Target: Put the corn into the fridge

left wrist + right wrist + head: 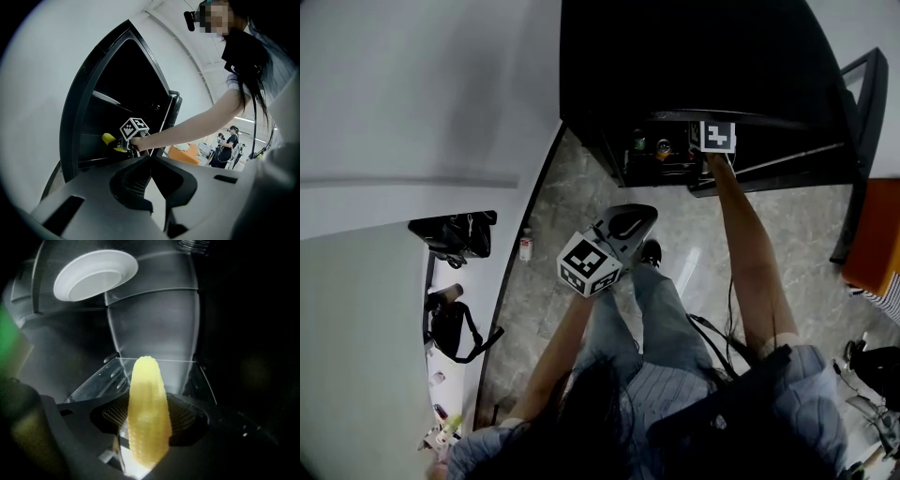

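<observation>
The yellow corn (147,420) stands tip-up between the jaws of my right gripper (149,430), which is shut on it. It is inside the dark fridge (694,66), above a glass shelf (187,373). In the head view the right gripper's marker cube (717,136) is at the fridge opening, and its jaws are hidden in the dark. From the left gripper view the corn (108,138) shows beside that cube (135,129). My left gripper (151,158) is shut on nothing and hangs in mid-air in front of the fridge, over the person's legs (623,230).
A white plate (96,275) sits higher up inside the fridge. Small items (652,145) stand on a lower shelf. The open fridge door (858,150) is on the right. An orange seat (877,239), a white bottle (525,246) on the floor and a black bag (455,234) are nearby.
</observation>
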The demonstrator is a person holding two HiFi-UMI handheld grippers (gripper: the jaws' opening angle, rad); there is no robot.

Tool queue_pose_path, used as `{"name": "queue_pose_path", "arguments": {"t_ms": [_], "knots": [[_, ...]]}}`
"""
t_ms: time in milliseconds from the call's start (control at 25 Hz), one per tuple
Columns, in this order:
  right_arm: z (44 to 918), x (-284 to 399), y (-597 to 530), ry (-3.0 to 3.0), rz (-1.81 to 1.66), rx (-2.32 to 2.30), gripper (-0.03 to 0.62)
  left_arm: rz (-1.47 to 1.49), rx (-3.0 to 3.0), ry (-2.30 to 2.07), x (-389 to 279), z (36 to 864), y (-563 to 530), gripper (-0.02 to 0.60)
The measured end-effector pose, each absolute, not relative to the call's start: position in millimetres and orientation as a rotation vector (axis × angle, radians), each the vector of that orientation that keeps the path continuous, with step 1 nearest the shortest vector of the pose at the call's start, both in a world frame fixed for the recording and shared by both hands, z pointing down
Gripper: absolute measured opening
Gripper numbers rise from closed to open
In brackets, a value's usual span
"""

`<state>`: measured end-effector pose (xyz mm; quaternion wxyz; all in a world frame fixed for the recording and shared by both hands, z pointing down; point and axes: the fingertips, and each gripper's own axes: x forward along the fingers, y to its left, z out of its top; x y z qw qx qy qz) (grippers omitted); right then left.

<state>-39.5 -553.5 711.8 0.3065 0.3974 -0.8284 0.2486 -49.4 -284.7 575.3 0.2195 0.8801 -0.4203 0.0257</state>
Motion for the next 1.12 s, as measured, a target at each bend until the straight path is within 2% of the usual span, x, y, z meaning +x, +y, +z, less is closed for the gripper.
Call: {"name": "queue_pose_path", "arguments": {"t_ms": [480, 1120], "knots": [[711.3, -43.5, -553.7, -2.223, 0.644, 1.023, 0.253, 0.093, 2.418, -1.161, -48.3, 579.9, -275.0, 0.008], [691.4, -4.5, -523.2, -2.296, 0.659, 1.142, 0.254, 0.085, 2.386, -1.182, -60.9, 576.7, -259.4, 0.008]]}}
